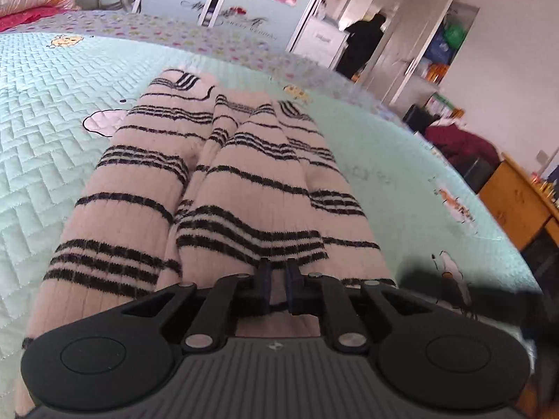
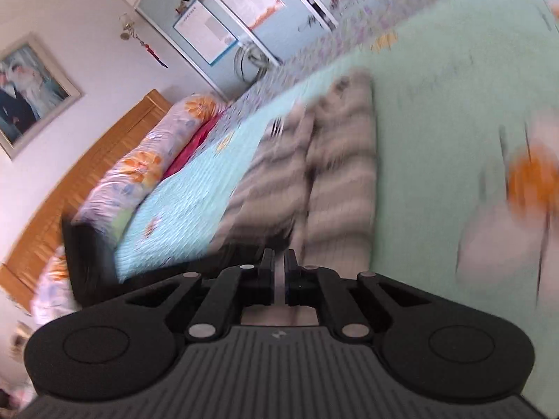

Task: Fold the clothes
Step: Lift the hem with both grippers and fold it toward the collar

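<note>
Left claw: your left gripper (image 1: 277, 272) has its jaws nearly together, pinched on the near hem of the striped sweater (image 1: 216, 188)
Right claw: your right gripper (image 2: 278, 265) is likewise clamped on a pale strip of the same knit (image 2: 314, 174), jaws almost closed
Garment: cream with black stripes, lying lengthwise on the mint quilt (image 1: 52, 111), both sleeves folded in over the body, the cuffs at the far end
Writing: script lettering on the wardrobe door (image 1: 227, 17) shows in the left view but you cannot read it; posters (image 2: 206, 31) in the right view are too blurred to read
Edges and room: bare quilt lies left and far of the sweater; the bed's right edge curves close by, with a wooden desk (image 1: 517, 206) beyond it
Left view only: a person in dark clothes (image 1: 363, 45) in the far doorway, crisp stripes
Right view only: wooden headboard (image 2: 87, 160), floral pillows (image 2: 139, 167), framed picture (image 2: 28, 90), all smeared by motion
</note>
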A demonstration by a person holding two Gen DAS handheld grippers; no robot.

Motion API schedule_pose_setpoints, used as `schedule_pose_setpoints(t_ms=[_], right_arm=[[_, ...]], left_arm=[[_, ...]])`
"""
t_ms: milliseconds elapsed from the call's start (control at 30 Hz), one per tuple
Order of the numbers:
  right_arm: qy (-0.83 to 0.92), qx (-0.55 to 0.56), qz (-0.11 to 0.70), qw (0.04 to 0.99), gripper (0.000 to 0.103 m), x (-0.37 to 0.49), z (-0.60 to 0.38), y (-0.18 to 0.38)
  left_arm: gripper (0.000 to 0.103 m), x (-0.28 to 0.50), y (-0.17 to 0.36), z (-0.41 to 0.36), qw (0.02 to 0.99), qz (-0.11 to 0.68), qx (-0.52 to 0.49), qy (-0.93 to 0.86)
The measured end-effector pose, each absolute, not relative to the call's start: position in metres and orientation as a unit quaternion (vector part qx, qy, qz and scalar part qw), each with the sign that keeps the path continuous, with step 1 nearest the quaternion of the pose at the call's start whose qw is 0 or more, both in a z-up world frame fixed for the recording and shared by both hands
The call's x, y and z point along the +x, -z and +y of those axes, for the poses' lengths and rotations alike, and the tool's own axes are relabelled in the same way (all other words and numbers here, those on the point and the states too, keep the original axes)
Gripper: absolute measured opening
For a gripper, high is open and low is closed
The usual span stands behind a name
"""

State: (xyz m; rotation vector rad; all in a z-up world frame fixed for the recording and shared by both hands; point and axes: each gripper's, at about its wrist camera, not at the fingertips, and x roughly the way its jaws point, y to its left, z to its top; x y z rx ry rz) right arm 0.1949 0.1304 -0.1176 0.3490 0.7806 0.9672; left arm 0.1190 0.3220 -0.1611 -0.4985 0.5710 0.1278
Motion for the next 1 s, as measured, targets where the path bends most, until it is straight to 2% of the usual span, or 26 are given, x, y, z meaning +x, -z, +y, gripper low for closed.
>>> schedule_pose_setpoints(t_ms=[100,233,400,467,600,733,800,833,867,900,933,1000], right_arm=[[-0.476,0.129,0.355,0.794,0.006,0.242,0.162,0.121],[-0.490,0.029,0.343,0.801,0.006,0.282,0.208,0.132],[-0.517,-0.018,0.353,0.780,0.000,0.313,0.244,0.144],[-0.520,0.011,0.367,0.771,0.000,0.324,0.245,0.151],[-0.529,0.142,0.394,0.738,0.000,0.349,0.223,0.177],[-0.536,0.151,0.401,0.727,0.000,0.351,0.219,0.177],[-0.543,0.173,0.410,0.713,0.000,0.356,0.214,0.180],[-0.544,0.187,0.417,0.704,0.000,0.359,0.209,0.180],[-0.546,0.201,0.422,0.695,0.001,0.362,0.205,0.181],[-0.551,0.215,0.425,0.686,0.007,0.366,0.199,0.180],[-0.550,0.226,0.424,0.683,0.010,0.369,0.194,0.180],[-0.545,0.244,0.425,0.681,0.016,0.376,0.187,0.181]], left_arm=[[0.003,0.113,0.166,0.336,0.922,0.259,-0.281,-0.061],[0.003,0.114,0.173,0.349,0.915,0.245,-0.319,-0.045],[0.003,0.112,0.172,0.347,0.917,0.243,-0.314,-0.042],[0.003,0.111,0.172,0.346,0.917,0.243,-0.312,-0.042],[0.003,0.109,0.165,0.342,0.914,0.255,-0.311,-0.048],[0.005,0.115,0.131,0.333,0.914,0.271,-0.298,-0.048],[0.011,0.128,0.102,0.329,0.925,0.266,-0.265,-0.052],[0.022,0.135,0.087,0.327,0.931,0.263,-0.248,-0.053],[0.039,0.149,0.078,0.328,0.933,0.265,-0.234,-0.059],[0.046,0.167,0.071,0.330,0.934,0.270,-0.222,-0.067],[0.049,0.191,0.068,0.332,0.932,0.290,-0.207,-0.072],[0.049,0.245,0.065,0.334,0.922,0.338,-0.170,-0.078]])
